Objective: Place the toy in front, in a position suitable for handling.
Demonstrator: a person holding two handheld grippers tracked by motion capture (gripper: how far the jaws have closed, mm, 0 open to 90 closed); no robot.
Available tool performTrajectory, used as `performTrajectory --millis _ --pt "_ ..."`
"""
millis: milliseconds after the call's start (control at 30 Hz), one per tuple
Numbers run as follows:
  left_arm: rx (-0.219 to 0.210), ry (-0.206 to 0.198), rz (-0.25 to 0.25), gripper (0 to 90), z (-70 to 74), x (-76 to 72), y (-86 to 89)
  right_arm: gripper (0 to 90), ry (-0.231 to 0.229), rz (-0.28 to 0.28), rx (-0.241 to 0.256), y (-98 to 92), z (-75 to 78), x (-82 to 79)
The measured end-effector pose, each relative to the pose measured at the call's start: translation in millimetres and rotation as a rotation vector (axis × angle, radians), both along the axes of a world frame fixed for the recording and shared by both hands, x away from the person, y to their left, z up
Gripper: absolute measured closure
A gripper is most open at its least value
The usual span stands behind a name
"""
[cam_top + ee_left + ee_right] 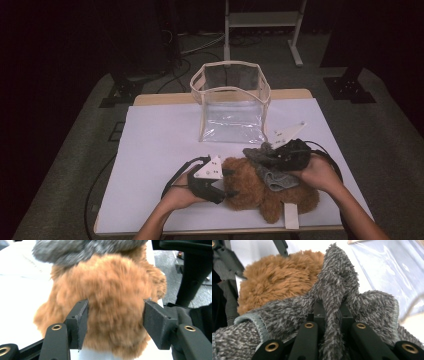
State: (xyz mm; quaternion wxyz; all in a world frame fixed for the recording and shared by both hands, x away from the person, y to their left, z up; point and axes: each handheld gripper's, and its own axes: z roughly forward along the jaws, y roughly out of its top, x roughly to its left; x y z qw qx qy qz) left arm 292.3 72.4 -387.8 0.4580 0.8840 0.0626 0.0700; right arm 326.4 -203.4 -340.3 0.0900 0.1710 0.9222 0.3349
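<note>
brown plush (260,192) between spread left gripper (227,182); right gripper (270,159) pinches grey cloth (272,176); white table (160,150).

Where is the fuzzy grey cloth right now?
In the high view the grey cloth lies on the brown plush toy, right of centre near the table's front edge, pinched by the right gripper, in front of the clear bag.

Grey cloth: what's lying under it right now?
The grey cloth, pinched by the right gripper, drapes over the brown plush toy. The plush part beneath the cloth is covered and cannot be seen.
</note>
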Motion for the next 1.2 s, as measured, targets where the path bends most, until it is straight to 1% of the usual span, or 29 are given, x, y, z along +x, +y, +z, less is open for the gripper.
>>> performTrajectory --millis 33,67,133,200,267,400,533,567,600,633,667,733,833,900,1033,1100,1200 --pt "-0.005 0.008 0.012 37.1 -2.1 1.4 -0.4 80.7 0.007 -0.013 0.016 -7.0 -1.2 -1.0" --pt "-0.017 0.030 0.020 36.3 -5.0 2.4 -1.4 80.7 0.016 -0.018 0.031 -11.2 -2.4 -2.5" --pt "-0.031 0.058 0.022 34.7 -9.2 4.8 -2.3 80.7 0.023 -0.017 0.057 -15.4 -4.1 -7.1" --pt "-0.039 0.078 0.021 34.1 -11.3 6.4 -2.8 80.7 0.008 -0.017 0.058 -16.4 -4.7 -12.9" --pt "-0.035 0.083 0.015 35.5 -11.5 6.9 -3.0 80.7 -0.001 -0.012 0.058 -15.1 -4.1 -15.7" --pt "-0.035 0.073 0.008 37.2 -11.2 6.4 -2.5 80.7 -0.015 0.016 0.054 -4.1 1.0 -15.1" --pt "-0.054 0.050 0.006 36.3 -9.5 4.9 -2.7 80.7 -0.044 0.071 0.045 19.7 5.0 -13.6" --pt "-0.050 0.047 0.006 36.3 -9.4 4.5 -3.3 80.6 -0.045 0.082 0.050 24.2 5.3 -13.3" --pt "-0.043 0.043 0.005 36.3 -9.8 3.9 -3.8 80.6 -0.042 0.092 0.055 27.3 5.0 -12.6" --pt "-0.040 0.038 0.004 36.5 -10.2 3.8 -3.8 80.6 -0.040 0.094 0.048 28.8 4.6 -12.6" --pt "-0.043 0.040 0.002 36.8 -10.2 4.0 -3.7 80.6 -0.041 0.097 0.048 28.1 4.2 -12.5" --pt "-0.042 0.039 0.003 37.3 -9.7 4.0 -4.2 80.6 -0.041 0.093 0.048 22.5 5.0 -12.5" --pt "-0.040 0.033 0.000 37.6 -9.3 3.7 -5.5 80.6 -0.046 0.061 0.029 4.8 6.8 -13.2" --pt "-0.038 0.030 0.000 38.0 -9.4 4.0 -6.1 80.6 -0.043 0.021 0.031 -14.5 8.5 -12.2" --pt "-0.045 0.033 0.007 37.8 -7.7 5.5 -5.9 80.5 -0.041 -0.053 0.062 -45.9 10.2 -12.4" --pt "-0.056 0.029 0.010 37.7 -4.0 6.3 -5.9 80.6 -0.025 -0.067 0.087 -52.3 7.2 -13.3" --pt "-0.082 0.023 0.008 37.4 1.5 5.6 -8.5 80.6 -0.022 -0.064 0.100 -49.5 0.5 -18.1"
